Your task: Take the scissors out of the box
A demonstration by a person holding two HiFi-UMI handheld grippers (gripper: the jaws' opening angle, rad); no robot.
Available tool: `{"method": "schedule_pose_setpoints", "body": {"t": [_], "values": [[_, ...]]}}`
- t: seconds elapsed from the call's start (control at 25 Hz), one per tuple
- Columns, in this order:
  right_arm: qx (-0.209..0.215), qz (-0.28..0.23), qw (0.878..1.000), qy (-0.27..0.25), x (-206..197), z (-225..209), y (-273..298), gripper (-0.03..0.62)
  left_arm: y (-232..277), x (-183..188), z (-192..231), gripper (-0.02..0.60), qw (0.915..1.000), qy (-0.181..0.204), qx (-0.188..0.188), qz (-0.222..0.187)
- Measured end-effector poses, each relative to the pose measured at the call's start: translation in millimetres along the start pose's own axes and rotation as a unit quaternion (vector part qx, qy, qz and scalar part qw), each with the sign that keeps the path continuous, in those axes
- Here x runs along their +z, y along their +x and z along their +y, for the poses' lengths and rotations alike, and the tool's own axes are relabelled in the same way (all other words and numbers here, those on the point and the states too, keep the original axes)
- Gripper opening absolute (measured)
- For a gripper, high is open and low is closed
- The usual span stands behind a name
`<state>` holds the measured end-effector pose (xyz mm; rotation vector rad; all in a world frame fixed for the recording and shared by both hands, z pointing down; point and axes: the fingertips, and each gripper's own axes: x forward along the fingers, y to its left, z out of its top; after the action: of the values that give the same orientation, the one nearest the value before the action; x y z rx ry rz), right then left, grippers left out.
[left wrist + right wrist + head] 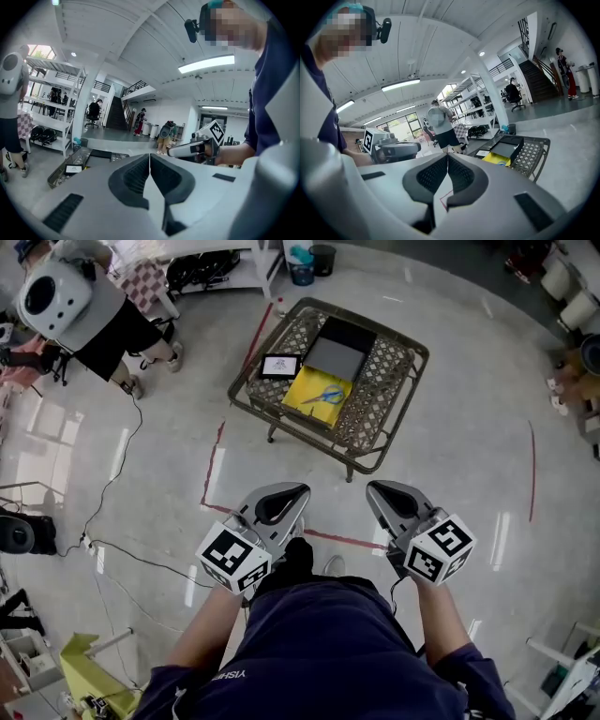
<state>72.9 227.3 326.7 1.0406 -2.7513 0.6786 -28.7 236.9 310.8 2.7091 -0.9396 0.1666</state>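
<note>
Blue-handled scissors (324,396) lie in a yellow-lined box (317,397) on a low wicker table (384,390) ahead of me. The box's dark lid (336,356) lies just behind it. The yellow box (497,159) also shows small in the right gripper view. My left gripper (292,493) and right gripper (373,491) are both held near my body, well short of the table, jaws shut and empty. In the left gripper view the jaws (149,156) meet with nothing between them; the right gripper's jaws (447,156) do likewise.
A small tablet-like card (280,366) lies at the table's left side. A person (89,306) stands at the far left near shelving. Cables (117,549) trail across the floor at left. Red tape lines (214,465) mark the floor round the table.
</note>
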Motion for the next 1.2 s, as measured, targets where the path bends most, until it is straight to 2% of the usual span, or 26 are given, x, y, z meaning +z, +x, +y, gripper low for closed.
{"method": "schedule_pose_setpoints", "body": {"t": [0.6, 0.96, 1.2], "values": [[-0.033, -0.002, 0.999, 0.014, 43.3, -25.8, 127.2, 0.018, 11.6, 23.9, 142.7, 0.026, 0.9996, -0.005, -0.028, 0.009], [-0.054, -0.004, 0.998, 0.018, 66.8, -31.9, 167.7, 0.018, 14.1, 42.8, 189.6, 0.026, 0.9989, -0.003, -0.046, 0.008], [-0.069, -0.004, 0.997, 0.021, 68.7, -39.1, 178.3, 0.018, 17.8, 37.2, 205.9, 0.026, 0.9983, -0.01, -0.056, 0.012]]}}
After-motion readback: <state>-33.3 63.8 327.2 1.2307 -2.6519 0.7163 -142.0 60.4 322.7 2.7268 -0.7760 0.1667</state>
